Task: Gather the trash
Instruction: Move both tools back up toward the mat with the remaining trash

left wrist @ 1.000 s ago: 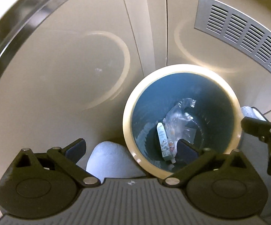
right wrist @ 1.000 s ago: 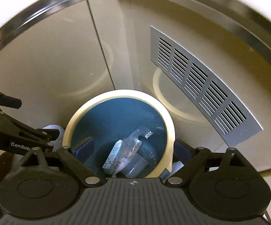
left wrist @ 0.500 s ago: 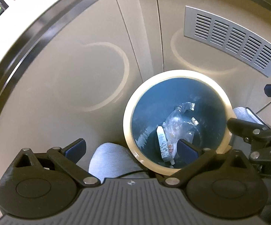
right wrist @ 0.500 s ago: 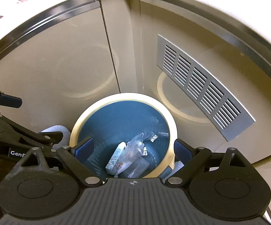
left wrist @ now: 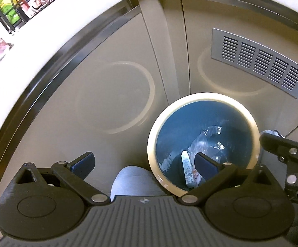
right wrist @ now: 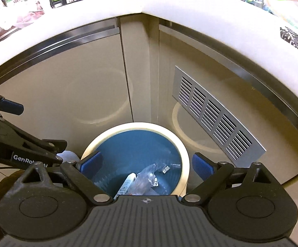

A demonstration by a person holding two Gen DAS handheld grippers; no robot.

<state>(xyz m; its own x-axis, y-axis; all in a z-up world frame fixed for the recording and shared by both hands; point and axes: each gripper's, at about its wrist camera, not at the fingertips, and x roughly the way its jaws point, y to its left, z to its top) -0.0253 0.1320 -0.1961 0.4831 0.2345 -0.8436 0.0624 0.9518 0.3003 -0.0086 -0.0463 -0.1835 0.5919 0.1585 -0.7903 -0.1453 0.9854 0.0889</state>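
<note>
In the left wrist view, the left gripper [left wrist: 143, 165] has its jaws spread wide and nothing between them. Its blue fingertips [left wrist: 83, 162] frame the floor in front of the beige cabinet doors [left wrist: 112, 94]. The round bin [left wrist: 203, 144], cream-rimmed and blue inside, stands on the floor in the corner where the two cabinet runs meet, below the metal vent grille [left wrist: 258, 61]. At its bottom lie a crumpled clear plastic wrapper [left wrist: 202, 144] and a narrow white packet [left wrist: 187, 168], touching each other.

In the right wrist view, the right gripper [right wrist: 147, 165] is likewise wide open and holds nothing; its jaws straddle the bin [right wrist: 136, 156] from above, one just inside the near-left rim, the other just outside the right rim. The wrapper [right wrist: 147, 177] and packet [right wrist: 127, 183] sit inside. The white countertop [right wrist: 190, 10] runs above, cluttered along its far edge.
</note>
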